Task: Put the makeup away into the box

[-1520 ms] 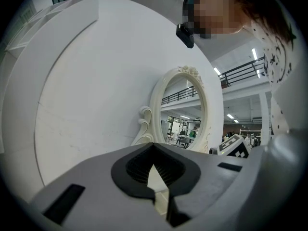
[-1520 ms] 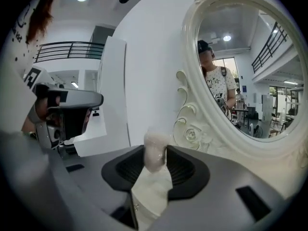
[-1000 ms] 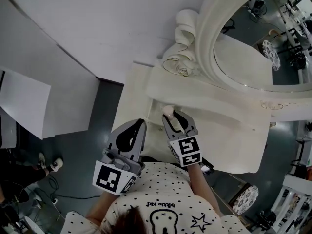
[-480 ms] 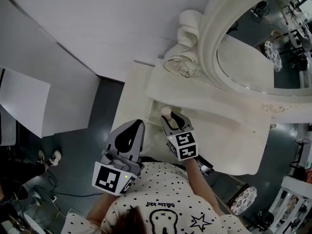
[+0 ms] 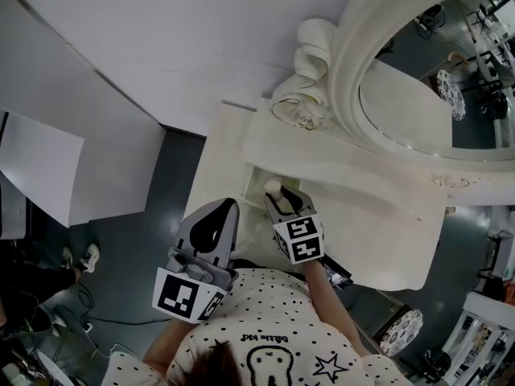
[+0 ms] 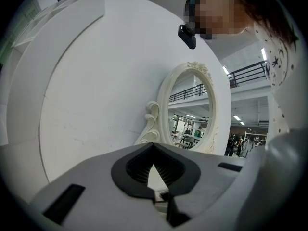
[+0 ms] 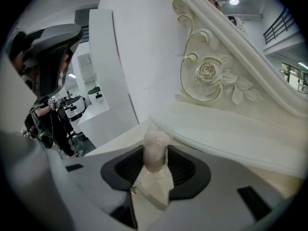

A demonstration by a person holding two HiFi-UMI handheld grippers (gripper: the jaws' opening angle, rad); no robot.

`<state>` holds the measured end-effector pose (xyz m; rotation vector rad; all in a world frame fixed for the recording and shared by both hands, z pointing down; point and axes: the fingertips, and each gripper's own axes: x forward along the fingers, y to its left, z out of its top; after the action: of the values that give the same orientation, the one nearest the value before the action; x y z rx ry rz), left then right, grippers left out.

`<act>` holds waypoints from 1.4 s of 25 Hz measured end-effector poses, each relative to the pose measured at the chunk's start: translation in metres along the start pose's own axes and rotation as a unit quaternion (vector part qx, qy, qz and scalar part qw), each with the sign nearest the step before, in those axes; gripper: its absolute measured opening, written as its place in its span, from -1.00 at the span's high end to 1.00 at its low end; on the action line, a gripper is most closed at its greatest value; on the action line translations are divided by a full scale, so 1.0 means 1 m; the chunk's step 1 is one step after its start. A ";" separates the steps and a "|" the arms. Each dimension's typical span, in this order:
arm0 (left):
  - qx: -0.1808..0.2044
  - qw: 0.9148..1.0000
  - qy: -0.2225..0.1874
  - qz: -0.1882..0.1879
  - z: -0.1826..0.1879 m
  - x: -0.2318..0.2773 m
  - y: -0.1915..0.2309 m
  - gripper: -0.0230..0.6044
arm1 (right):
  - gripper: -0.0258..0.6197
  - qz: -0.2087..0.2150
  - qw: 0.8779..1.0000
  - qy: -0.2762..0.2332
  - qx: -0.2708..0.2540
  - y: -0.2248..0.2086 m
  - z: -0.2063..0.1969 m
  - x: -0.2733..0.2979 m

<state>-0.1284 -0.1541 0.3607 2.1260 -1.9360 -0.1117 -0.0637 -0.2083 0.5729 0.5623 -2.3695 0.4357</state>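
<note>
Makeup item [image 5: 273, 187] over vanity [image 5: 386, 223], before mirror [image 5: 418, 95]

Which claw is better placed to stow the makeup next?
Right, probably. The right claw holds the pale bottle, its jaws just opening slightly, at the vanity. The left claw is shut and empty.

the makeup tube [image 7: 156, 147], pale pinkish-white with a rounded top, stands upright, gripped between the pads of the right tongs [image 5: 283, 193], whose jaws have just been opening slightly. it hangs over the left end of the cream desk [image 5: 378, 223].
</note>
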 end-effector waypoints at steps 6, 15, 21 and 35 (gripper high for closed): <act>0.002 1.000 -0.001 0.002 0.000 -0.002 0.000 0.94 | 0.40 0.001 1.000 0.004 -0.003 0.003 -0.002 0.000; -0.001 1.000 -0.004 0.002 0.000 -0.003 0.000 0.94 | 0.36 -0.003 1.000 -0.006 0.003 -0.001 0.001 -0.003; 0.001 1.000 -0.006 0.002 0.002 -0.006 0.000 0.94 | 0.36 -0.010 1.000 -0.010 0.002 0.000 0.003 -0.005; 0.003 1.000 -0.014 -0.008 0.006 -0.012 -0.003 0.94 | 0.90 -0.053 0.996 -0.072 -0.009 -0.003 0.036 -0.034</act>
<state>-0.1278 -0.1431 0.3523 2.1545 -1.9382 -0.1404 -0.0574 -0.2177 0.5243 0.7301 -2.4632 0.3354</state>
